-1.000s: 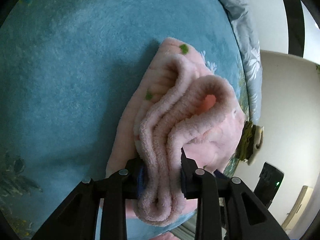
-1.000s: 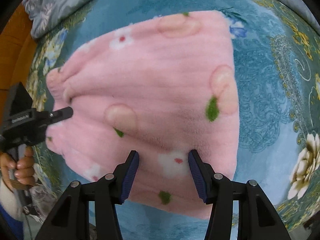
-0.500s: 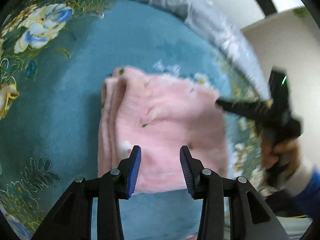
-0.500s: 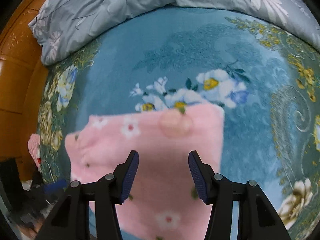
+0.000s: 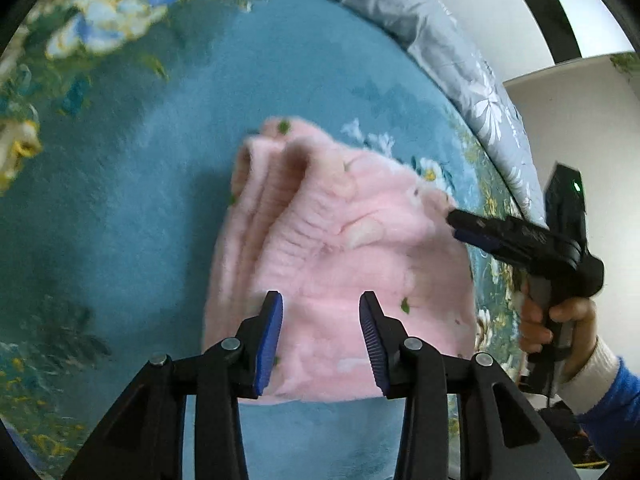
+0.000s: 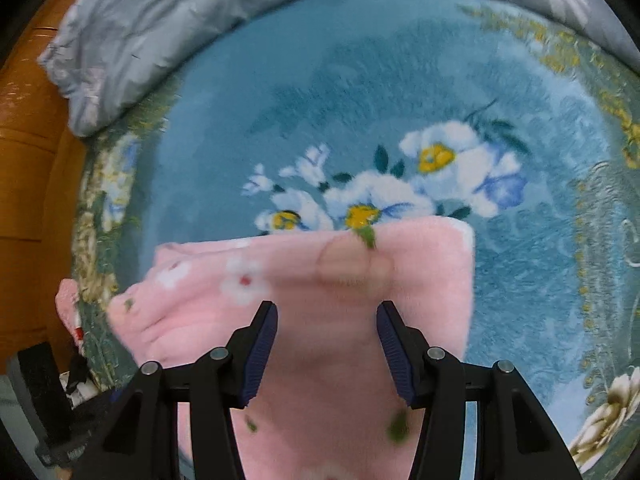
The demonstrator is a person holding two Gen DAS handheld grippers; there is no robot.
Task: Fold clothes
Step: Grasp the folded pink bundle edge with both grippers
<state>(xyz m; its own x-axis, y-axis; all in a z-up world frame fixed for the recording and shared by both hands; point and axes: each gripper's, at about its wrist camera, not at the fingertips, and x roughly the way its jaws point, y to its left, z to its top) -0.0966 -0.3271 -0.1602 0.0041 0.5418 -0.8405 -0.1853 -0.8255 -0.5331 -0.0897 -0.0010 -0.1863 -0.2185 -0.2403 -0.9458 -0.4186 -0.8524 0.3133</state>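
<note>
A pink fleece garment (image 5: 344, 256) with small flower and leaf prints lies folded on a blue floral blanket (image 5: 132, 184). Its thick stacked folds show at its far left edge. My left gripper (image 5: 320, 300) is open and empty above the garment's near part. My right gripper (image 6: 326, 312) is open and empty over the same garment (image 6: 304, 292). In the left wrist view the right gripper (image 5: 460, 226) reaches in from the right, its tip at the garment's right edge, held by a hand in a blue sleeve.
A grey floral quilt (image 6: 168, 28) is bunched along the far edge of the bed. A wooden headboard (image 6: 28, 160) stands at the left in the right wrist view. A white wall (image 5: 576, 128) lies past the bed's right side.
My left gripper let go of the bunched folds and drew back, now open. The garment lies flat on the blanket. My right gripper pulled back toward the garment's near edge.
</note>
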